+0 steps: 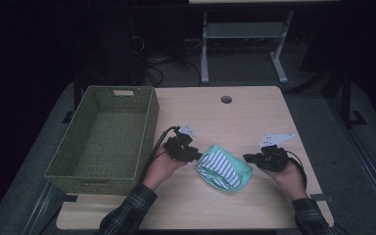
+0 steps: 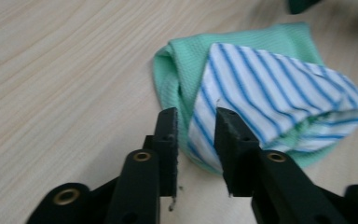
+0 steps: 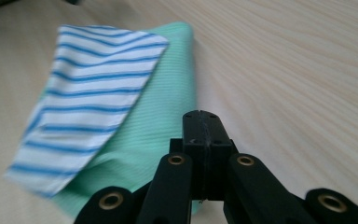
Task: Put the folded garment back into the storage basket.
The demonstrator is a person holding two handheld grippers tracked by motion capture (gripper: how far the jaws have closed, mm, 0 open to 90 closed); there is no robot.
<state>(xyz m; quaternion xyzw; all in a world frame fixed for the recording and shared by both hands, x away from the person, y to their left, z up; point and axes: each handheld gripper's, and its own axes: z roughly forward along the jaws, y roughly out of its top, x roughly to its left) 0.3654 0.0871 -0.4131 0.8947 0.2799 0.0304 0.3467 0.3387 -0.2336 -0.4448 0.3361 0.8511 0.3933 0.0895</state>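
A folded mint-green cloth (image 1: pixel 242 172) lies on the wooden table with a blue-and-white striped cloth (image 1: pixel 219 166) folded on top of it. My left gripper (image 1: pixel 197 157) is at the bundle's left edge. In the left gripper view its jaws (image 2: pixel 196 122) stand a little apart over the edge of the striped cloth (image 2: pixel 270 93) and the green cloth (image 2: pixel 177 70), with nothing pinched. My right gripper (image 1: pixel 246 157) is at the bundle's right edge. Its jaws (image 3: pixel 204 125) are pressed together with nothing between them, just above the green cloth (image 3: pixel 158 116) beside the striped cloth (image 3: pixel 93 88).
A green woven basket (image 1: pixel 149 128) stands empty on the left part of the table, close to my left hand. A round cable hole (image 1: pixel 226 99) sits near the table's far edge. White desk legs (image 1: pixel 204 54) stand on the floor beyond.
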